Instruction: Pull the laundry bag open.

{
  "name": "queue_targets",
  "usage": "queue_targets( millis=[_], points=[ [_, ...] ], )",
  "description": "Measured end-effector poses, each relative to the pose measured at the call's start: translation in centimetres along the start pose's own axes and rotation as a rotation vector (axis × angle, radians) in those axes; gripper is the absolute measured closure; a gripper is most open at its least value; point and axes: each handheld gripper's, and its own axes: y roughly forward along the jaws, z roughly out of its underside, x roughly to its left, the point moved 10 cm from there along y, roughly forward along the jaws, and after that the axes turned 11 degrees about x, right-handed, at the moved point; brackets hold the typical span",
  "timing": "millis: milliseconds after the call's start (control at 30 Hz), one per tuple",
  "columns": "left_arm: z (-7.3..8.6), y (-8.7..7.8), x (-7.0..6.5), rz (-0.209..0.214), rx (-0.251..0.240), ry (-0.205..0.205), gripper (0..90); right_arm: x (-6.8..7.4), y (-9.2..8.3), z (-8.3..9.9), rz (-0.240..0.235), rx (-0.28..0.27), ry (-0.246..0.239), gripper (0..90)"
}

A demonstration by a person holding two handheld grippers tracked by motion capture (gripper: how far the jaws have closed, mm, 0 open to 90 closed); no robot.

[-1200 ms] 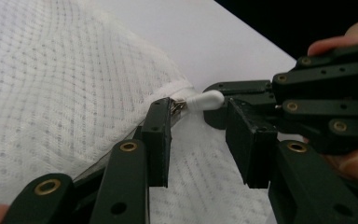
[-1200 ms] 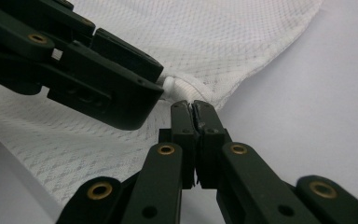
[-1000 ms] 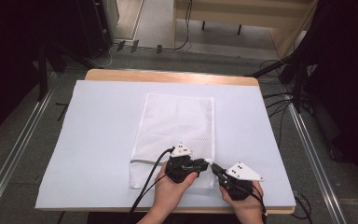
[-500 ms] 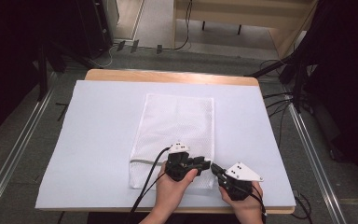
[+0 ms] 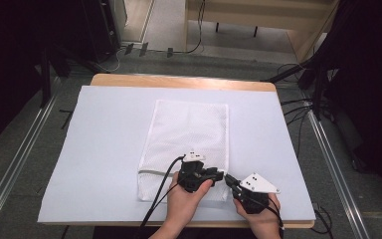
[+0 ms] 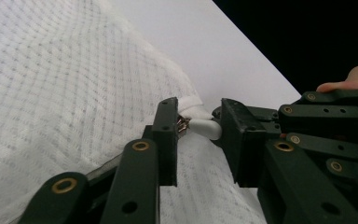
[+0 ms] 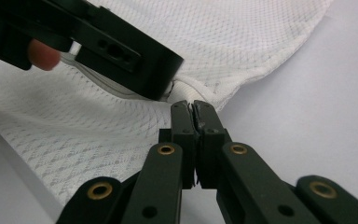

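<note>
Mesh bag point(image 5: 189, 134) lies flat on the white table point(image 5: 104, 149). Right gripper point(image 7: 194, 108) pinches its near corner shut. Left gripper point(image 6: 198, 123), jaws just closing but apart, straddles the zipper pull point(image 6: 205, 127); it may slip free.

I see a white mesh bag point(image 5: 186, 144) lying flat on the pale sheet over the bench point(image 5: 179, 82), its long side running away from me. Its near right corner point(image 7: 200, 93) is bunched and lifted slightly, with a small metal zipper pull point(image 6: 182, 124) at that corner.
</note>
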Motion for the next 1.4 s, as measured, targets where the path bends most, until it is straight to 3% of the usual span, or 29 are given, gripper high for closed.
queue_targets(
  millis=[200,500,633,800,1133,1400],
  points=[
    [0.4,-0.2,0.2,0.048,0.016,-0.021,81.3,-0.1,-0.2,-0.2,-0.001,-0.007,0.006,90.0],
    [1.1,0.6,0.7,0.04,0.058,-0.016,83.6,0.0,-0.2,-0.3,-0.015,-0.014,0.012,90.0],
    [1.2,0.6,0.8,0.101,0.077,-0.015,87.2,0.0,-0.3,-0.3,-0.02,-0.014,0.017,90.0],
    [1.3,0.6,1.0,0.056,0.077,0.009,87.5,0.2,-0.2,-0.3,-0.002,0.007,0.011,90.0],
    [1.6,0.1,2.1,0.018,0.097,0.013,87.7,-0.3,-0.3,-0.3,0.021,0.02,0.016,90.0],
    [2.3,-1.1,4.1,-0.035,0.101,0.011,87.8,-0.9,-0.6,-0.3,0.053,0.02,0.019,90.0]
  ],
)
